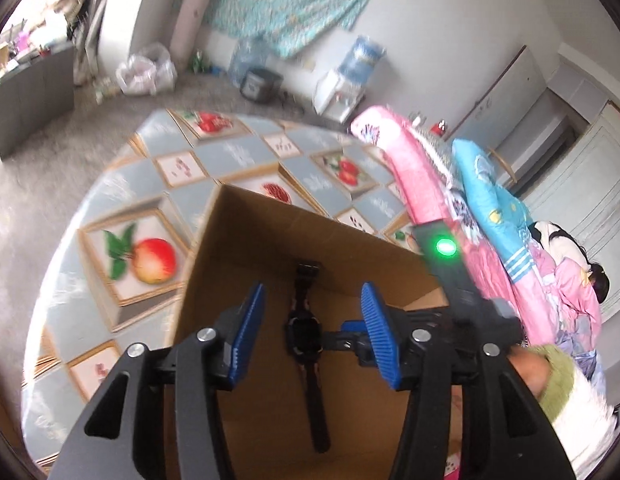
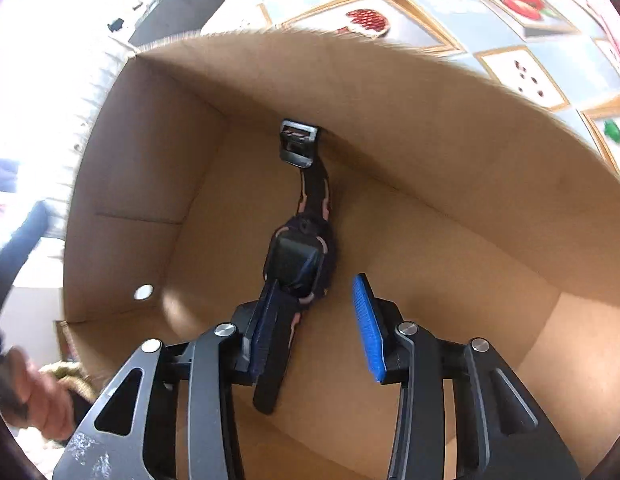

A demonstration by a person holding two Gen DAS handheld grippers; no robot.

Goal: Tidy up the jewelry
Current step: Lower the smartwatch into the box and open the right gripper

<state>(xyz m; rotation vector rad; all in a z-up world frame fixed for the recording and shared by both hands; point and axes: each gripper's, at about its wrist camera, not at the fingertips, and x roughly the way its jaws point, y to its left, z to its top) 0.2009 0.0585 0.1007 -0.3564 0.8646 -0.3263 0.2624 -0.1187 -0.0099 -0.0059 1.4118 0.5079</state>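
From the left wrist view, the table (image 1: 90,208) shows at the left, its cloth printed with framed fruit pictures, a large apple (image 1: 152,260) among them. Right of the apple stands an open cardboard box (image 1: 238,240), its near corner rising toward the camera. Inside, on the box floor, lies a black watch (image 1: 306,332), stretched out lengthwise with its buckle end against the far wall. The left tongs (image 1: 313,330) hang above it with the blue pads (image 1: 250,332) spread apart on either side of the watch face; nothing is pressed between them, so they are released. Further right, the right tongs (image 1: 352,336) reach into the box from the side, their body carrying a green light (image 1: 446,247). Behind that lie pink and blue quilts (image 1: 482,184), and at the lower right edge a hand in a green cuff (image 1: 550,380) shows.

From the right wrist view, a hand (image 2: 34,396) appears at the far left edge, outside the box wall (image 2: 122,184). In the middle the watch (image 2: 300,260) rests on the box floor, its silver buckle (image 2: 297,142) up against the far wall. The strap end nearest the camera lies just beside the left-hand pad (image 2: 266,332) of these tongs (image 2: 316,328); I cannot tell whether they touch. The right-hand pad (image 2: 368,328) stands clear of the watch, with bare cardboard between, so these tongs are released too.
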